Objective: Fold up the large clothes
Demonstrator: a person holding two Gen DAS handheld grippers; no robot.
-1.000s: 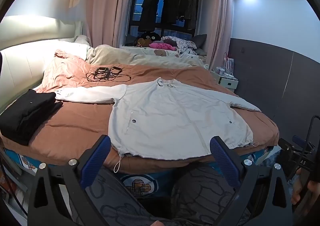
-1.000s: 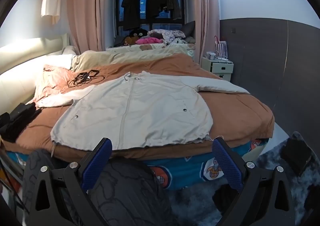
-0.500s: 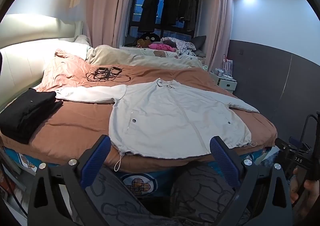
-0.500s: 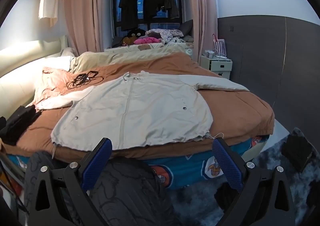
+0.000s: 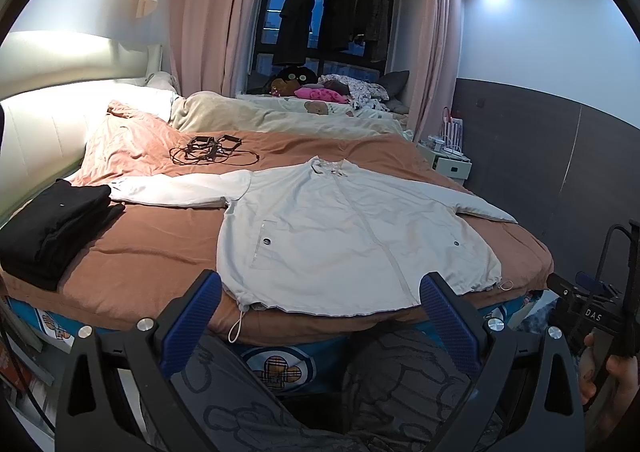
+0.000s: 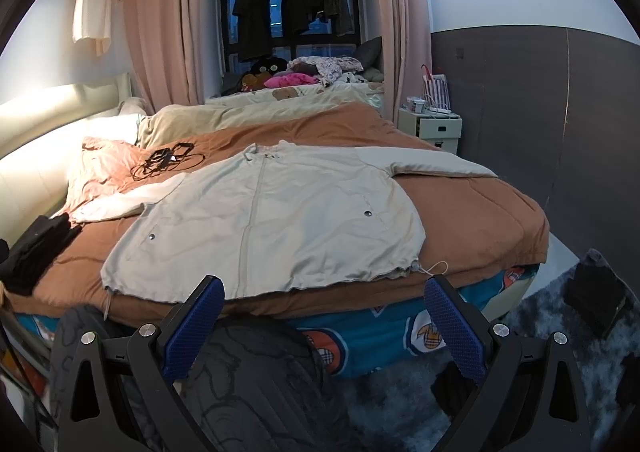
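A pale jacket (image 5: 344,236) lies spread flat, front up, on a brown bedspread (image 5: 140,244), its sleeves stretched out left and right and its hem at the near edge of the bed. The left gripper (image 5: 320,312) hangs just short of that hem, its blue fingers (image 5: 192,324) wide apart and empty. A folded black pile (image 5: 52,228) sits at the left, a tangle of black cables (image 5: 208,152) farther back. At the right edge, a hand (image 5: 612,380) holds the other gripper's black handle.

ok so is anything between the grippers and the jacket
Nothing visible. Both the left gripper and right gripper are open short of the bed edge, with the jacket hem directly ahead.
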